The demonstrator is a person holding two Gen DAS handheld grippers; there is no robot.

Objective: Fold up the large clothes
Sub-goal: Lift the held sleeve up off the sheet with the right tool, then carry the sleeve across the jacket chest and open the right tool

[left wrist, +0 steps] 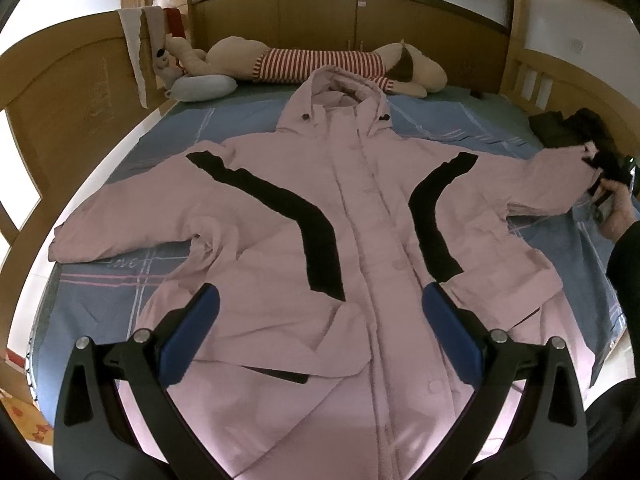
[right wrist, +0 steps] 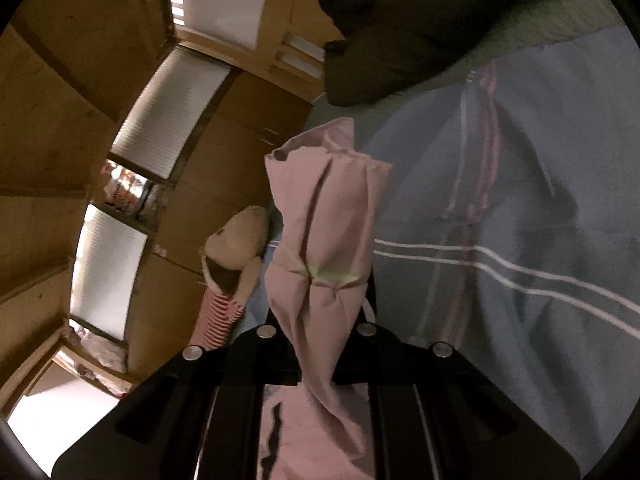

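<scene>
A large pink hooded jacket [left wrist: 360,208] with black curved stripes lies front-up, spread on the blue bed sheet [left wrist: 100,292], hood toward the far side. My left gripper [left wrist: 320,304] is open and empty, its blue pads hovering above the jacket's lower front. My right gripper [left wrist: 600,184] shows at the far right of the left wrist view, at the cuff of the jacket's right sleeve. In the right wrist view the right gripper [right wrist: 320,336] is shut on the bunched pink sleeve cuff [right wrist: 324,216], lifted off the sheet.
A plush dog in a red-striped shirt [left wrist: 320,64] and a grey-blue pillow [left wrist: 204,87] lie at the bed's far edge. Dark clothing [left wrist: 568,128] is piled at the right side. Wooden panels [left wrist: 80,92] and windows surround the bed.
</scene>
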